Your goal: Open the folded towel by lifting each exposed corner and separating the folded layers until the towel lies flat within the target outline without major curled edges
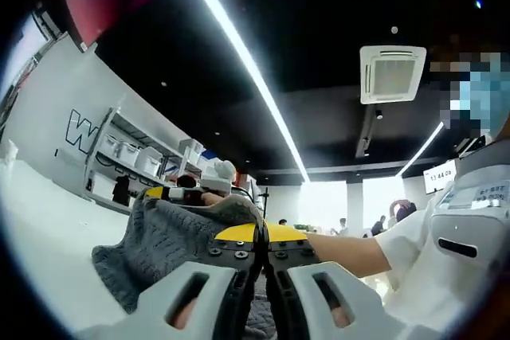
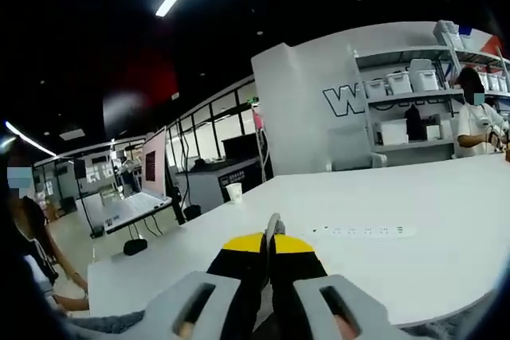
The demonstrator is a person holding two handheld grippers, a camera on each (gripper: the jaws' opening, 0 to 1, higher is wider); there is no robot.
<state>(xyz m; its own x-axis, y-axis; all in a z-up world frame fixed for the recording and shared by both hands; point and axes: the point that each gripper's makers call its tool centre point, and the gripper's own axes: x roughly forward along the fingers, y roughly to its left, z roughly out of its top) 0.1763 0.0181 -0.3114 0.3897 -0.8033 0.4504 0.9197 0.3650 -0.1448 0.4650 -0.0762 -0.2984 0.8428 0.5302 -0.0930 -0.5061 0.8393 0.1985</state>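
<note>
Left gripper view: one grey towel [image 1: 163, 248], knitted-looking, lifted off the white table [image 1: 48, 236] and hanging bunched. The left gripper [image 1: 260, 246] has its jaws pressed together at the yellow tips, pinching the towel's near edge; a fold drapes just left of the jaws. Beyond the towel, the other gripper [image 1: 177, 193] (yellow and black) sits at the towel's far top edge; whether it actually grips there is too small to tell. A person's arm in a white sleeve [image 1: 414, 252] comes in to the right of the towel. Behind the towel: one shelf unit [image 1: 131, 161] with several white bins, one ceiling air unit [image 1: 392, 73], two light strips.

Right gripper view: the right gripper [image 2: 272, 244] has jaws closed, with a thin grey sliver standing up between the yellow tips, likely towel edge, so probably pinching it. More grey fabric shows at the bottom, beside the jaw bases. The table [image 2: 382, 197] stretches beyond the gripper, carrying one paper cup [image 2: 233, 191], one open laptop [image 2: 143, 185] and one white power strip [image 2: 362, 231], all well apart from the gripper. One person [image 2: 478, 121] stands by the shelves at far right.

Step, as judged: mid-unfold, towel held up by two edges, layers not yet separated. No target outline visible. Next move calls for drawing the grippers apart to stretch the cloth, then lowering it flat.
</note>
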